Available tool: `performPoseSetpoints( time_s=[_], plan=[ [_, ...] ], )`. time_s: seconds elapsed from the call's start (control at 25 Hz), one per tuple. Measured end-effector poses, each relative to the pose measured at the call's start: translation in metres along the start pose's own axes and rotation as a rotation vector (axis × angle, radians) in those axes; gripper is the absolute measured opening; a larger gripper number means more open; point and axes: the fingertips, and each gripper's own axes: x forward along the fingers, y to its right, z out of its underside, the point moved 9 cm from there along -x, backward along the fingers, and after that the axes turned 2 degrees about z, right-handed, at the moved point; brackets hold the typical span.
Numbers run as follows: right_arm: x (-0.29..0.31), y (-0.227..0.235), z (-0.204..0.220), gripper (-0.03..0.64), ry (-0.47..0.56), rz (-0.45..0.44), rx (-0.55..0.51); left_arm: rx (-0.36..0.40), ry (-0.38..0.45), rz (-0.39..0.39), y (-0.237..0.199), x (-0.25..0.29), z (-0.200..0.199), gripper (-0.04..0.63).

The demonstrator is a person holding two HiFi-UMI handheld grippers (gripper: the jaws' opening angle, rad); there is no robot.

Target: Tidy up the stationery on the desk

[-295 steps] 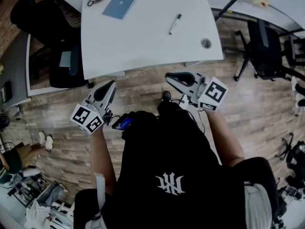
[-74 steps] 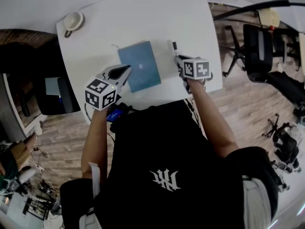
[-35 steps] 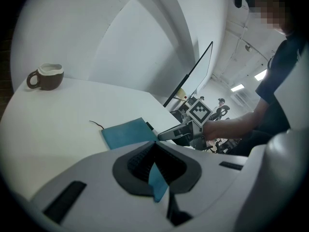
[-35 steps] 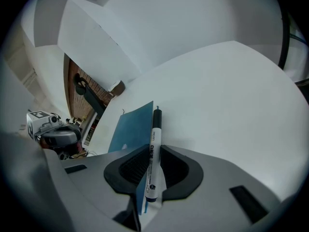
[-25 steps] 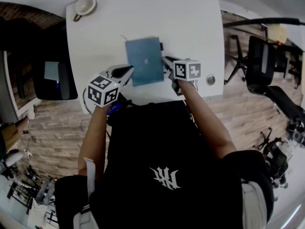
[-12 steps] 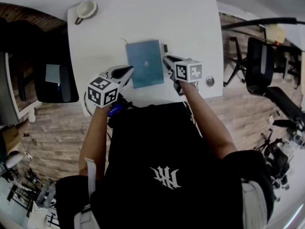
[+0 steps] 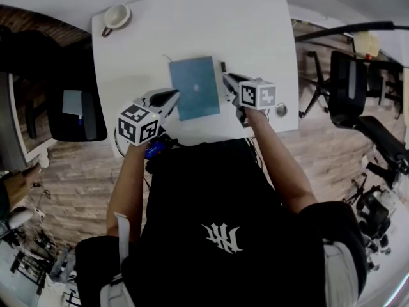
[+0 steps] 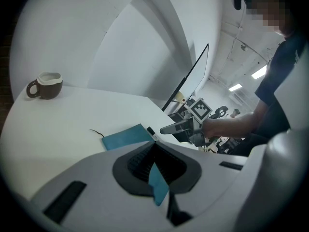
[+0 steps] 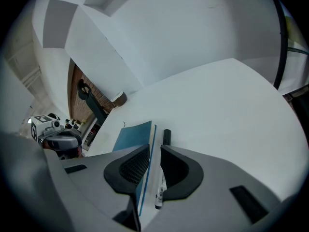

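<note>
A blue notebook [image 7: 195, 87] lies on the white desk [image 7: 255, 31], also seen in the left gripper view [image 8: 126, 136]. My left gripper [image 7: 172, 95] sits at its near left corner, shut, with a blue sliver of the notebook pinched between the pads [image 8: 153, 148]. My right gripper [image 7: 227, 80] is at the notebook's right edge, shut on a black-capped white marker [image 9: 161, 182] that runs along the jaw gap [image 9: 154, 150]. The marker's cap [image 7: 223, 66] sticks out beyond the fingertips. The notebook's edge [image 9: 145, 178] shows right beside the marker.
A brown and white coffee cup [image 7: 117, 16] stands at the desk's far left corner. A small round fitting [image 7: 280, 110] sits near the desk's right front edge. Office chairs [image 7: 348, 69] stand to the right, a black chair [image 7: 70, 104] to the left.
My right gripper has shifted slightly right and up, and the marker has moved with it, a little away from the notebook's edge. The left gripper has stayed put.
</note>
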Motion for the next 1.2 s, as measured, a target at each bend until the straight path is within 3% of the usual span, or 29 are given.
performPoseSetpoints(
  time_s=[0.88,1.2],
  plan=[
    [-0.029,-0.036,-0.044,0.089,0.208,-0.11,-0.261,0.067,0.054,0.017,0.005,0.0,-0.02,0.003],
    [-0.05,-0.07,-0.068,0.076,0.313,-0.184,-0.392,0.141,0.151,0.021,0.014,-0.01,-0.047,0.003]
  ],
)
